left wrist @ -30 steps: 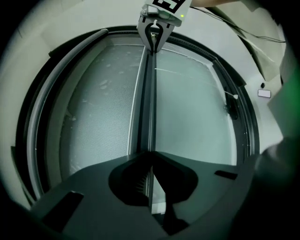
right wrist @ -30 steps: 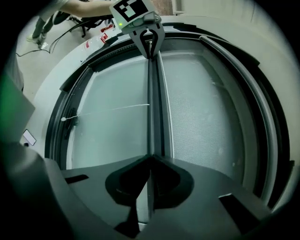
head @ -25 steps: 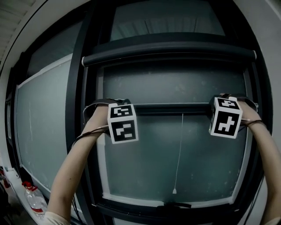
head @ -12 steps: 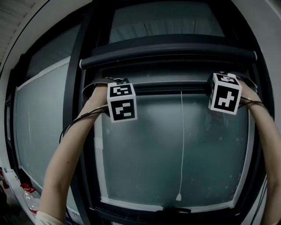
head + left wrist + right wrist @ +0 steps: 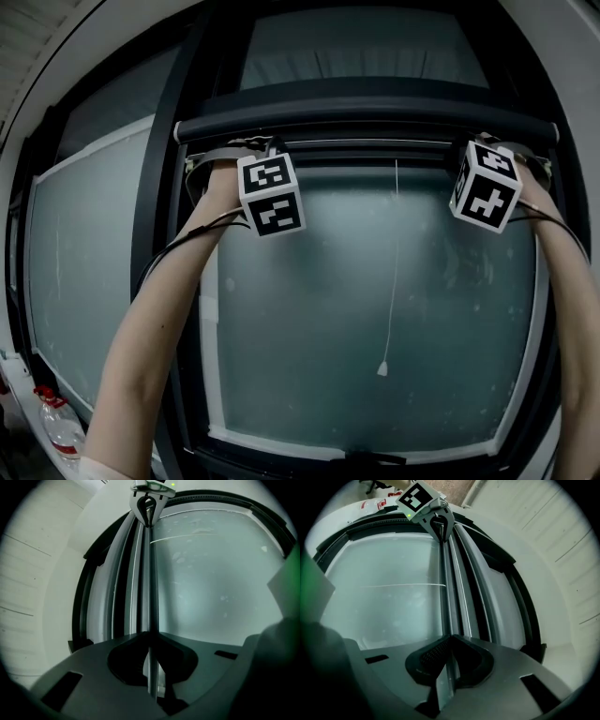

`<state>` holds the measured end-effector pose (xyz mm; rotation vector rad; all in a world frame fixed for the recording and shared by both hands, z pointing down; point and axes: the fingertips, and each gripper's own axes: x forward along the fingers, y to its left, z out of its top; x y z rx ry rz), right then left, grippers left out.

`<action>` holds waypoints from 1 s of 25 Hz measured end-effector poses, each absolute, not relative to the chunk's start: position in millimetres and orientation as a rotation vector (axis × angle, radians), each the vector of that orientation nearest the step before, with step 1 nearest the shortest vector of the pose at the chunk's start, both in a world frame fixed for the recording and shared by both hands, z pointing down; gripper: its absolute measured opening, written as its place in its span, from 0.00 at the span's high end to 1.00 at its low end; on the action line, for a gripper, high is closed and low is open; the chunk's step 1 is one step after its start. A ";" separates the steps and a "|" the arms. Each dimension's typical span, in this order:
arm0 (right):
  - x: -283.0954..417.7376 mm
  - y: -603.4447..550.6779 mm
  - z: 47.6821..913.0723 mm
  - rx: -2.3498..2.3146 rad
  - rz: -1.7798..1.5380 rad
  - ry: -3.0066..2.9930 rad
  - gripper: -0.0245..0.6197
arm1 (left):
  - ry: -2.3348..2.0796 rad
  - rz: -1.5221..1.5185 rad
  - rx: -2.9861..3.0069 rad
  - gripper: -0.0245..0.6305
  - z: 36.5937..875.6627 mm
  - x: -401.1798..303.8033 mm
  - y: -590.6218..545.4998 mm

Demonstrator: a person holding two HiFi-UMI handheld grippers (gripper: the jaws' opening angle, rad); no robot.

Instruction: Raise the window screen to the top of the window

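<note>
At the window's lower left corner stood a clear plastic bottle (image 5: 58, 433) with red on it, dim and blurred. Above it we saw the wide frosted grey left pane (image 5: 84, 262), set in a black frame (image 5: 164, 234). A bare left forearm (image 5: 155, 347), with a thin dark cable (image 5: 183, 246) running along it, reached up to the left claw (image 5: 151, 641). This was a dark grey two-jaw tool carrying a white cube with black square markers (image 5: 271, 195). Its jaws were clamped on the window screen's slim dark metal bottom bar (image 5: 375, 157), near the bar's left end.

That bar lay level close to the window's top edge, just beneath the long black roller tube (image 5: 366, 108). The frosted grey middle pane (image 5: 309, 328) below it stood bare. From the bar's middle a thin white pull cord (image 5: 392, 272) hung straight down against the glass. It ended in a small white toggle (image 5: 382, 368) well above the window's bottom edge.

Near the bar's right end the right claw (image 5: 450, 641), of the same dark grey make with its own marker cube (image 5: 487, 197), gripped the bar too, jaws pressed onto it. A bare right forearm (image 5: 574, 309) rose to it along the window's right edge. Each claw's view looked along the bar to the other claw at its far end.
</note>
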<state>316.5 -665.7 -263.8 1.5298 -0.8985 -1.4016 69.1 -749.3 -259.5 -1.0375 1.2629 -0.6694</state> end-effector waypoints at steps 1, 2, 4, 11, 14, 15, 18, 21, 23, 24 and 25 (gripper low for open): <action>315.8 -665.7 -268.0 1.538 -1.409 -0.904 0.93 | 1.268 -0.662 -1.030 0.93 -263.5 69.0 -749.1; 315.8 -665.3 -271.9 1.549 -1.415 -0.903 0.93 | 1.272 -0.650 -1.020 0.93 -267.7 68.9 -748.8; 316.5 -665.4 -279.7 1.574 -1.422 -0.882 0.93 | 1.276 -0.614 -1.002 0.93 -276.3 68.4 -748.7; 316.4 -666.9 -302.9 1.611 -1.471 -0.831 0.93 | 1.280 -0.576 -0.987 0.93 -297.5 69.4 -748.4; 315.6 -667.9 -304.1 1.610 -1.486 -0.819 0.93 | 1.259 -0.594 -0.966 0.93 -298.3 68.4 -748.4; 315.4 -668.4 -303.9 1.609 -1.489 -0.822 0.93 | 1.251 -0.590 -0.968 0.93 -298.1 68.1 -748.6; 315.7 -666.9 -305.0 1.628 -1.484 -0.860 0.93 | 1.243 -0.536 -1.013 0.93 -298.7 68.2 -747.3; 314.9 -663.3 -306.0 1.661 -1.499 -0.878 0.92 | 1.261 -0.414 -1.122 0.93 -300.7 67.1 -743.2; 313.7 -659.0 -306.0 1.714 -1.523 -0.949 0.92 | 1.277 -0.296 -1.238 0.91 -301.1 64.2 -736.0; 313.6 -655.1 -305.5 1.759 -1.539 -1.013 0.92 | 1.292 -0.224 -1.295 0.91 -300.1 61.8 -731.4; 313.8 -650.2 -304.8 1.810 -1.561 -1.090 0.92 | 1.307 -0.142 -1.351 0.92 -298.1 59.2 -726.8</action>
